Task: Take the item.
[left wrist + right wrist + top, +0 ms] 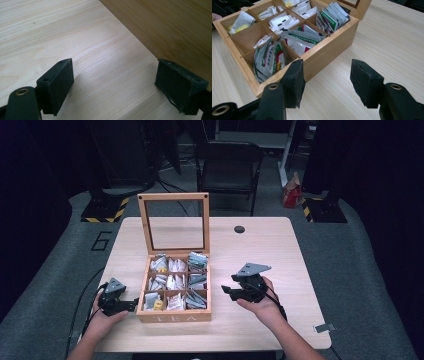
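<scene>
Sachets fill the open bamboo tea box [173, 316] mid-surface, left claw [134, 304] gaping empty at its left wall, right claw [227, 291] half-spread and empty off its right side, so I'd come in over the rim, then pinch one packet.

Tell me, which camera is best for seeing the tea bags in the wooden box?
The right gripper view: the tea bags lie close, with their green and red printing clear. The high view shows every compartment of the wooden box, though the packets look tiny. The left gripper view catches a plain side wall of the box.
</scene>
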A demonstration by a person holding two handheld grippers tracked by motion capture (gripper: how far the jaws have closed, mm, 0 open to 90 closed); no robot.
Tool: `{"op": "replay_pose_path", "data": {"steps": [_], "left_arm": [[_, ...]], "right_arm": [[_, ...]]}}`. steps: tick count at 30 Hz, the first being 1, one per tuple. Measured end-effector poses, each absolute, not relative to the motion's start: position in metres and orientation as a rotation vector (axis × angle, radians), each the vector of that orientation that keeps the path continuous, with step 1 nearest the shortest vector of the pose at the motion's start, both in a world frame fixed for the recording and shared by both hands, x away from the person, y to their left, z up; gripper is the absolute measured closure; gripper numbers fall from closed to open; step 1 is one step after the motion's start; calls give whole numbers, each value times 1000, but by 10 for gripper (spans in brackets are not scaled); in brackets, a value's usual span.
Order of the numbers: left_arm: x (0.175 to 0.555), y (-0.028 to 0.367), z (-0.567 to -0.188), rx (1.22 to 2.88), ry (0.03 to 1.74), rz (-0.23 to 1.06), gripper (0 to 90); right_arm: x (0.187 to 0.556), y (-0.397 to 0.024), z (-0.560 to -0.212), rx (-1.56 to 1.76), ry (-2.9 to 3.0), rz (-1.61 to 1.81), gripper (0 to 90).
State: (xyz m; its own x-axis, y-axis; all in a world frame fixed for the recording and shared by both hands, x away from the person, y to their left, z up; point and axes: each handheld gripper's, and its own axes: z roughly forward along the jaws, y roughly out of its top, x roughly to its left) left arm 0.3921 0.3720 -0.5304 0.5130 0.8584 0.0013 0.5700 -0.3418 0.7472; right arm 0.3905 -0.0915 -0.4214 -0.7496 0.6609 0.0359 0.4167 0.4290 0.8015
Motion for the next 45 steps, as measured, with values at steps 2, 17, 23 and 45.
{"op": "replay_pose_path", "data": {"steps": [2, 17, 23, 45], "left_arm": [[392, 372, -530, 2050, 1162, 523, 146], [392, 372, -530, 2051, 1162, 521, 146], [392, 372, -530, 2050, 1161, 521, 146], [392, 372, -530, 2051, 1161, 521, 146]], "right_arm": [[391, -89, -421, 923, 2407, 1230, 450], [389, -65, -421, 871, 2447, 1257, 494], [389, -55, -424, 843, 2471, 1266, 526], [388, -32, -437, 807, 2534, 1288, 588]]}}
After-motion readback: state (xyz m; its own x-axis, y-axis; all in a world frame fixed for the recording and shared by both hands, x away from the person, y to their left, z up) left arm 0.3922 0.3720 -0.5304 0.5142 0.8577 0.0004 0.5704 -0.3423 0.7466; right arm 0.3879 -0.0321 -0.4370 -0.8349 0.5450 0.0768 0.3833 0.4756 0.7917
